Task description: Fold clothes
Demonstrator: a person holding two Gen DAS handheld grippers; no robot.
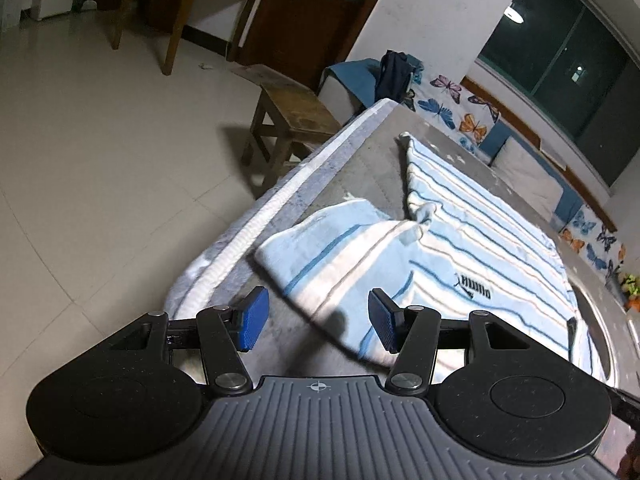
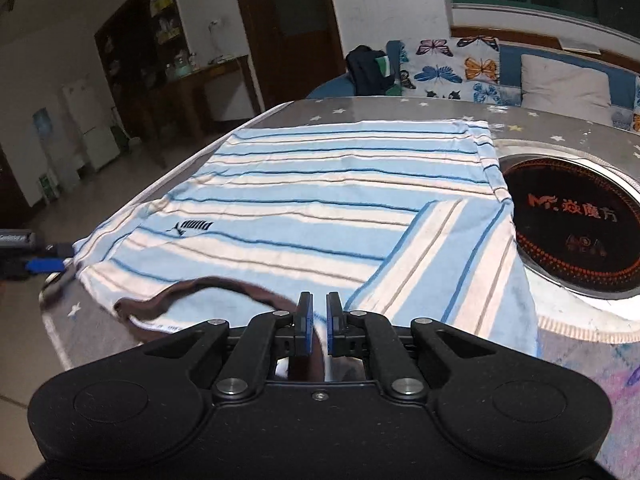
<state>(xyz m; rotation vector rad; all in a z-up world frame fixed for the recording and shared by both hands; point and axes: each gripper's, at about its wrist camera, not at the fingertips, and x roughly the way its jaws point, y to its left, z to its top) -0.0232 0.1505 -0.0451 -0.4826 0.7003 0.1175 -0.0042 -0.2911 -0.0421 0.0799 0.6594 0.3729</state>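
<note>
A light blue and white striped T-shirt [image 2: 304, 184] with a dark logo lies spread on the grey table [image 2: 560, 132]. One sleeve [image 2: 448, 264] is folded in over the body. My right gripper [image 2: 319, 320] is shut on the shirt's brown collar [image 2: 208, 288] at the near edge. In the left wrist view the same shirt [image 1: 472, 240] lies ahead, with its other sleeve [image 1: 332, 252] loose and crumpled. My left gripper [image 1: 318, 318] is open and empty just above that sleeve's near edge. It also shows in the right wrist view [image 2: 44, 264] at the far left.
A round black induction hob [image 2: 572, 220] is set in the table right of the shirt. A wooden stool [image 1: 292, 120] stands on the tiled floor beside the table edge. A butterfly-patterned sofa [image 2: 460, 68] with a dark bag [image 2: 368, 68] lies beyond the table.
</note>
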